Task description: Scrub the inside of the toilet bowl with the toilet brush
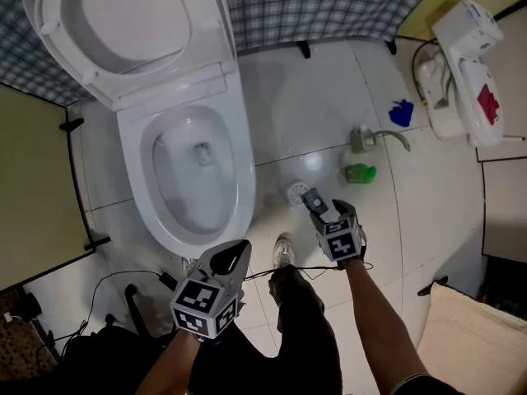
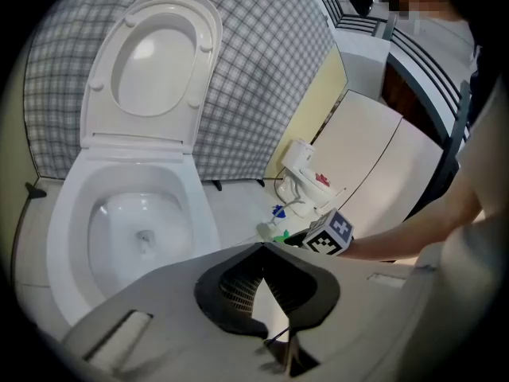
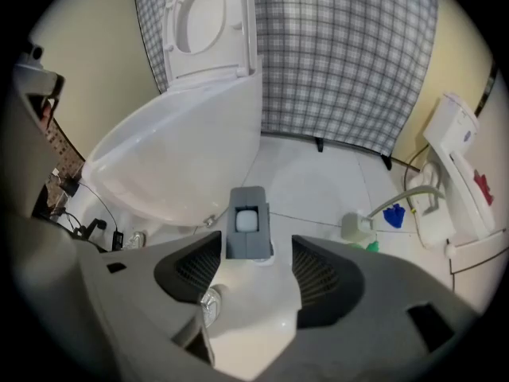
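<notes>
The white toilet has its lid raised, and its bowl [image 1: 191, 189] is empty, with water at the bottom; the bowl [image 2: 135, 217] also fills the left gripper view. The brush stands upright in its white round holder [image 1: 295, 192] on the floor, right of the bowl. Its grey block handle [image 3: 248, 223] rises between the jaws of my right gripper [image 1: 313, 200], which is open: both pads stand apart from the handle. My left gripper [image 1: 233, 252] hovers near the bowl's front rim, shut and empty.
Right of the holder, a green bottle [image 1: 360, 173], a grey sprayer [image 1: 363, 139] and a blue item [image 1: 401, 113] lie on the tiles. A white appliance [image 1: 461, 64] sits at far right. The person's leg and shoe [image 1: 284, 252] are between the grippers; cables [image 1: 107, 282] at lower left.
</notes>
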The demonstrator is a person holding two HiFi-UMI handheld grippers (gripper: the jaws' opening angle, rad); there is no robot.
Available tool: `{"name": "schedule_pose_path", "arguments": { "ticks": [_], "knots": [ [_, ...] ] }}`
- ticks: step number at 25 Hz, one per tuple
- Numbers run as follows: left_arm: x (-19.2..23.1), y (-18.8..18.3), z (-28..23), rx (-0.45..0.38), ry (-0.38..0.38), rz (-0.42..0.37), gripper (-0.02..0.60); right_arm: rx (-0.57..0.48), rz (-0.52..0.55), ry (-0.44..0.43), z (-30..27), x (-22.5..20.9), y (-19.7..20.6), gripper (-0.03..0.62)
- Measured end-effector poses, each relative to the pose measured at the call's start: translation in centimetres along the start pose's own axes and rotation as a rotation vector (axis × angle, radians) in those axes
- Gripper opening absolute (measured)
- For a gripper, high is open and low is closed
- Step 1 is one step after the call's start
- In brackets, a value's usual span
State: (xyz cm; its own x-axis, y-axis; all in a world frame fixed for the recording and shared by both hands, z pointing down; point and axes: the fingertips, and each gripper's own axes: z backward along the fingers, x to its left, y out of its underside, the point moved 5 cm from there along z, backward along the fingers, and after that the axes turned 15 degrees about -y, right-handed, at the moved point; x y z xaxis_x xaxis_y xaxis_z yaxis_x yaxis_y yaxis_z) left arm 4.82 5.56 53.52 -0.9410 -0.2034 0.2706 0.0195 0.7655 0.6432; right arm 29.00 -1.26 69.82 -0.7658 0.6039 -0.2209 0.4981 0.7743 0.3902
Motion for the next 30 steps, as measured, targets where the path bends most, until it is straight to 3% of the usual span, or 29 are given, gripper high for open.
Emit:
{"name": "schedule_pose_path", "arguments": {
  "ticks": [4,8,10,15,20,23,30],
  "knots": [
    [0.5,-2.0,2.9,-0.028,0.002,0.005,0.009,-0.065,-0.004,0.016,5.9,2.7,-2.2,0.295],
    [1.1,-6.0,5.9,-0.107,-0.008,-0.008,0.009,-0.203,0.015,0.006,12.2,5.7,-6.8,0.293],
    [1.4,-8.0,8.0,-0.143,-0.018,-0.002,0.009,-0.273,0.041,-0.006,15.1,7.9,-8.8,0.225],
    [2.4,-13.2,13.2,-0.241,-0.039,0.008,0.009,-0.448,0.084,-0.072,21.4,14.0,-15.2,0.133],
    [2.3,-17.6,18.6,-0.322,-0.057,-0.015,0.009,-0.578,0.139,-0.147,27.1,19.7,-21.1,0.102],
    [2.5,-20.1,21.7,-0.380,-0.069,-0.022,0.009,-0.668,0.189,-0.195,30.7,22.8,-25.0,0.009],
    [3.3,-24.0,29.6,-0.535,-0.069,-0.056,0.009,-0.819,0.361,-0.231,38.1,29.8,-31.2,0.000]
  ]
}}
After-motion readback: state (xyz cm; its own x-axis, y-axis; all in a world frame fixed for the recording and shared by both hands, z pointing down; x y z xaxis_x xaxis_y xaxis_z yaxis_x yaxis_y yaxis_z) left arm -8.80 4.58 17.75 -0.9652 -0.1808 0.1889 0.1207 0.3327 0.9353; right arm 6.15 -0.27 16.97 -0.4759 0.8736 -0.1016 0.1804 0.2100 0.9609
